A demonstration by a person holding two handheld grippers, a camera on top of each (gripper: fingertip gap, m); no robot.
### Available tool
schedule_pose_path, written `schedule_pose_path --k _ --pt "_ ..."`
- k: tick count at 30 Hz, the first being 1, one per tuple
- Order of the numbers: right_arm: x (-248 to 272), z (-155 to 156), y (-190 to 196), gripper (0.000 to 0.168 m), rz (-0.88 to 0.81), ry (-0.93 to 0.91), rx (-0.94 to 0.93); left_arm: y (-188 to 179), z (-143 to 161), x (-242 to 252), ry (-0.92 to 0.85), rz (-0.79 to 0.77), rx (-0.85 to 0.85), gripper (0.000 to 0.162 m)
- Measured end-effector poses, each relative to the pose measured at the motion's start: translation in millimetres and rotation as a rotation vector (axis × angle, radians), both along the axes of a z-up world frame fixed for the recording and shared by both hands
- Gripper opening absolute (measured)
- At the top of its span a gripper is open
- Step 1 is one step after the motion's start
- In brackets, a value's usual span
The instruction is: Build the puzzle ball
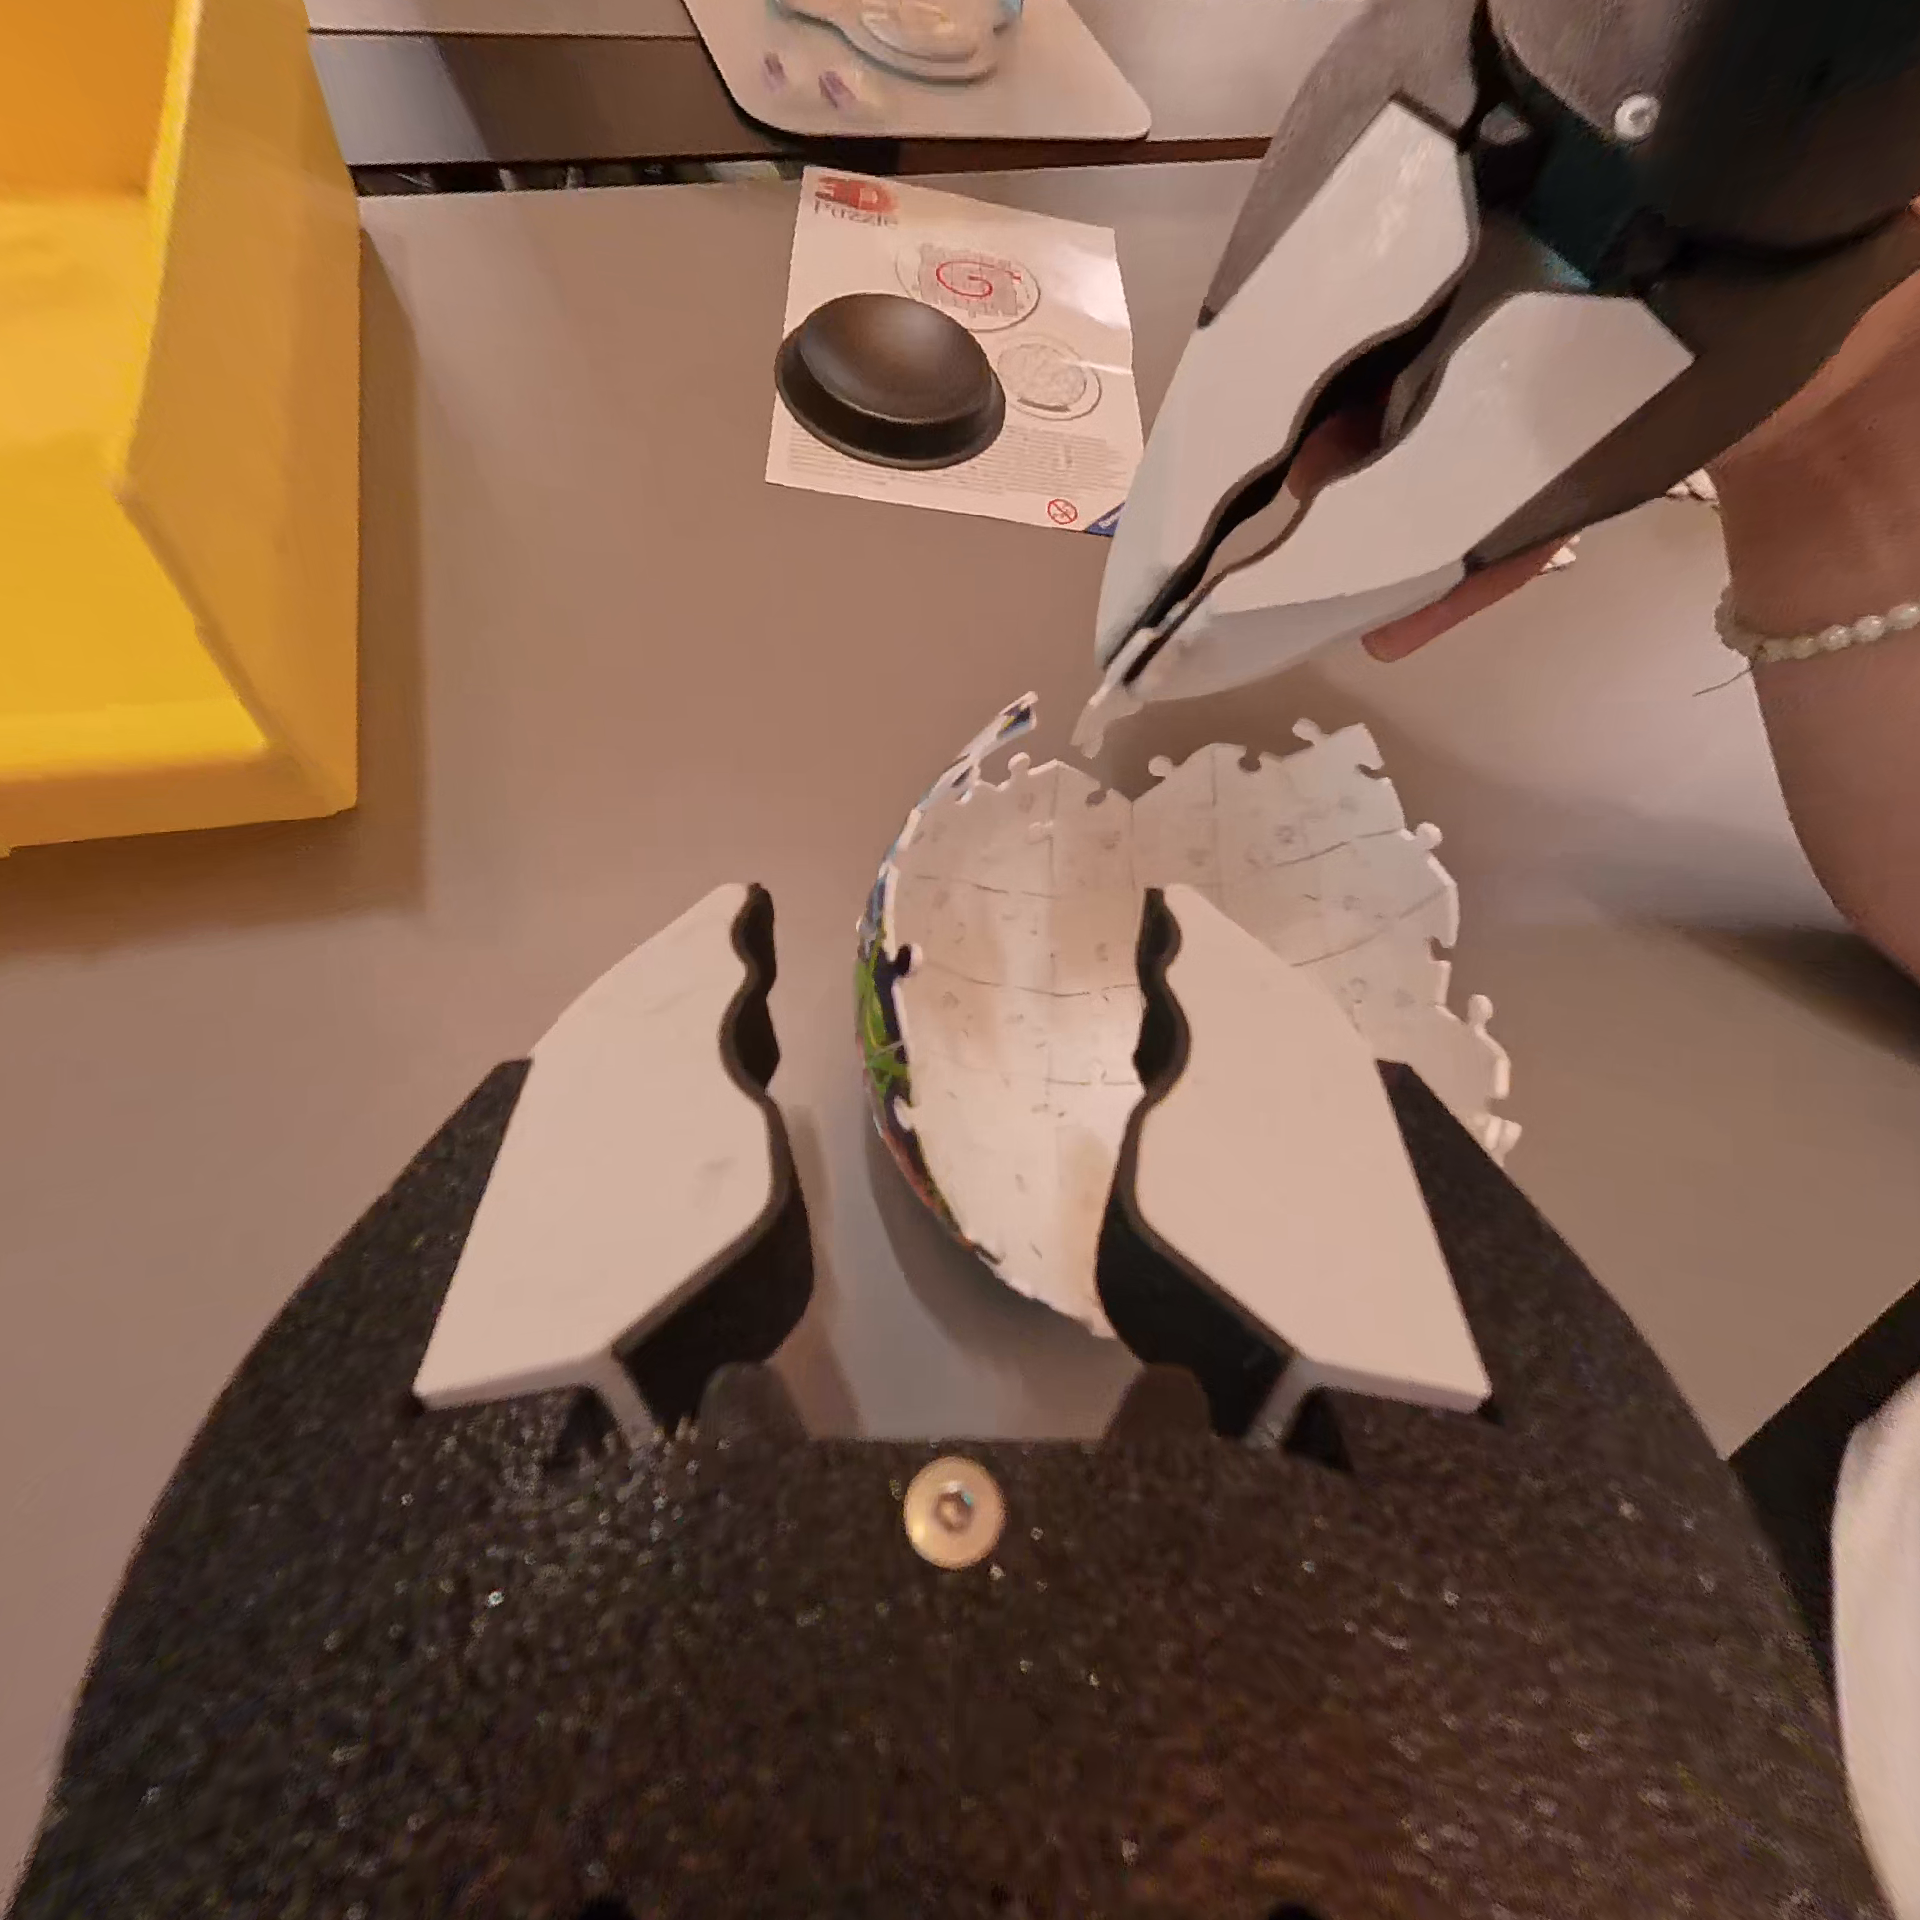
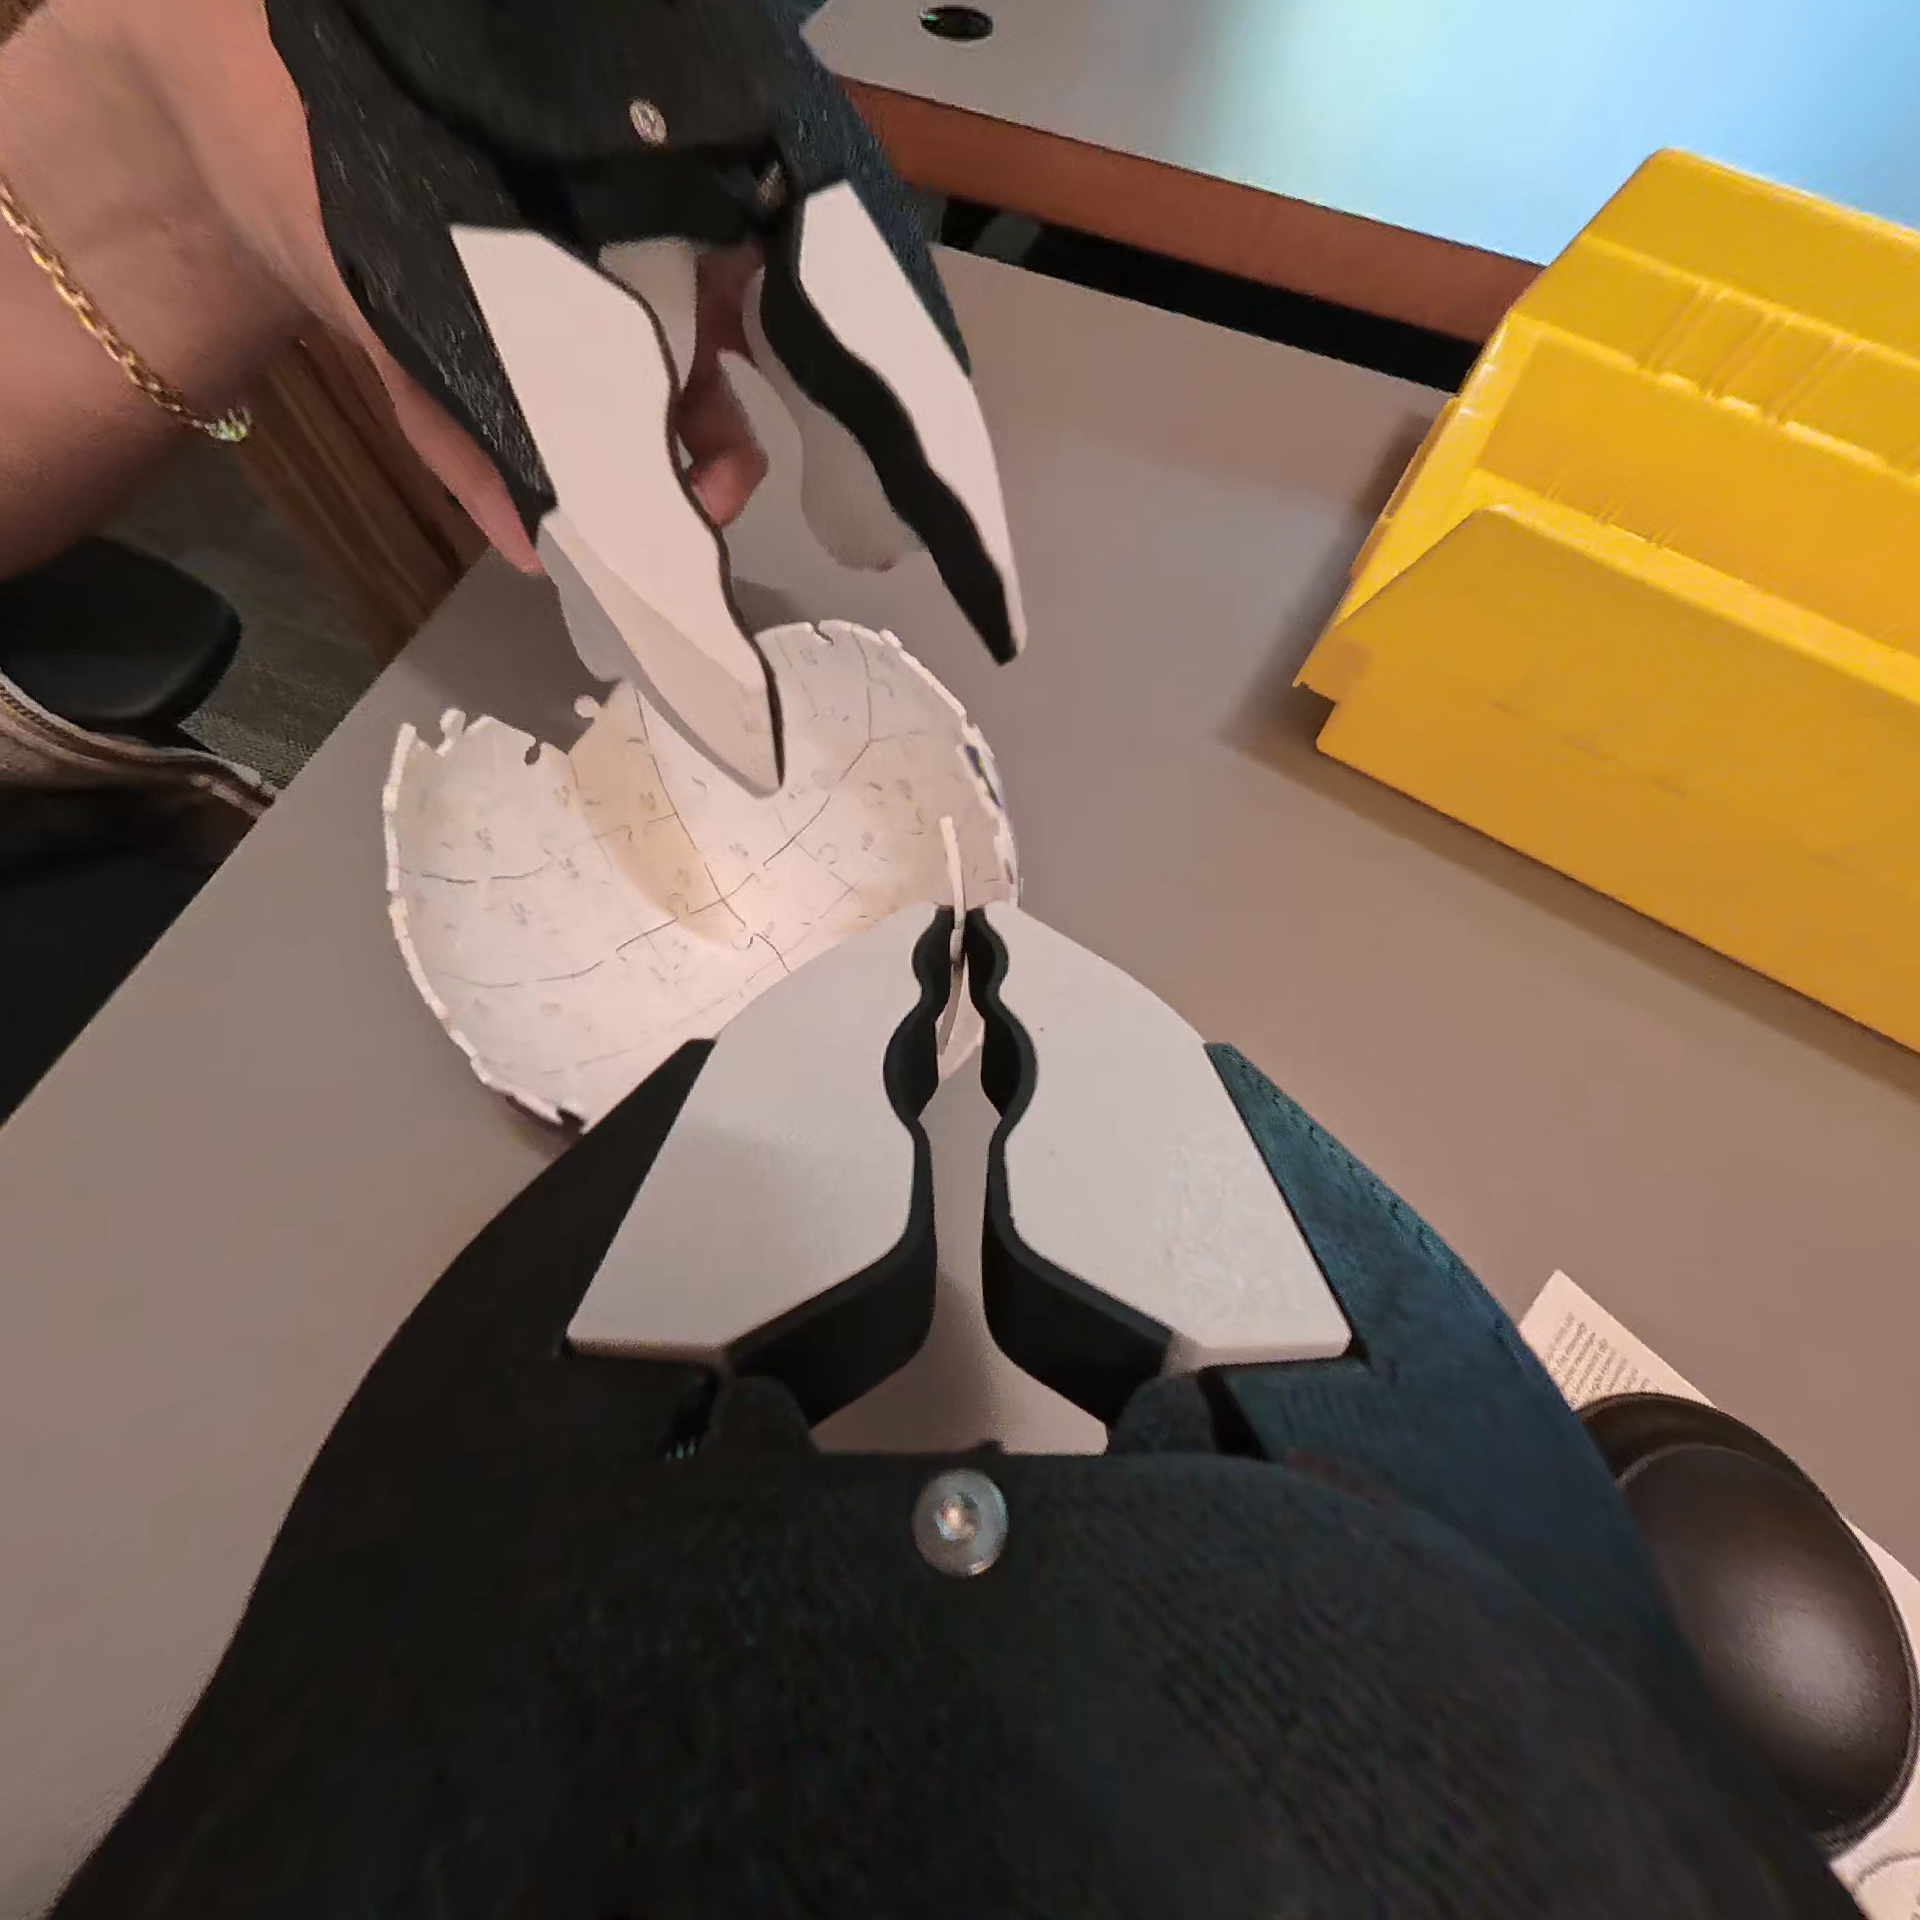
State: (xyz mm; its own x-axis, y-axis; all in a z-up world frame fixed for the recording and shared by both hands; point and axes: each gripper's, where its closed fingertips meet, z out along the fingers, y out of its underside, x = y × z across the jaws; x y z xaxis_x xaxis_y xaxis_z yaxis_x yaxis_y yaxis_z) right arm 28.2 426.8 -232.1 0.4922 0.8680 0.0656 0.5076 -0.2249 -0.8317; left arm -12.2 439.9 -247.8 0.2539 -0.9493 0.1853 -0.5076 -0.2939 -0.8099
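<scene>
Left claw [image 1: 956,935] apart astride one half-built ball [image 1: 1008,997]; right claw [image 2: 961,935] clamps one piece [image 2: 952,883].

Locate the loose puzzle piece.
The piece is pinched in the right gripper, just above the half-built ball's rim, opposite the open left gripper.

Yellow bin [image 1: 156,436] on the grey tabletop [image 1: 582,644], far left of the claw; grey placemat [image 1: 1049,83] lies beyond, ahead.

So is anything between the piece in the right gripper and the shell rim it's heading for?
Nothing visible. The right gripper holds the puzzle piece just above the shell rim; the open left gripper straddles the shell's wall lower down, clear of that gap.
</scene>
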Motion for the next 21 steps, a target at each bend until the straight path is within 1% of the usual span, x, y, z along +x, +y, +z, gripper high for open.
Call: schedule_pose_path --k 2,5,9,12,17,19,21 --pt "2 -1 5 0.002 -0.017 -0.023 0.010 -1 -3 3 0.001 -0.004 -0.013 0.064" --pt "3 -10 9 0.002 -0.035 -0.053 -0.029 3 -8 5 0.017 0.014 -0.022 0.063" --pt "-2 -16 12 0.002 -0.021 -0.035 -0.046 7 -11 7 0.007 0.029 -0.045 0.061" --pt "-3 -28 15 0.002 -0.025 -0.078 -0.066 9 -14 9 -0.019 0.036 -0.092 0.055" --pt "-8 -32 23 0.002 -0.048 -0.045 -0.088 10 -26 12 -0.013 0.037 -0.150 0.034" --pt "-7 -35 26 0.002 -0.047 -0.081 -0.079 13 -29 13 -0.014 0.060 -0.184 0.033" --pt "-6 -38 27 0.003 -0.048 -0.114 -0.081 15 -29 13 -0.024 0.085 -0.221 0.027"
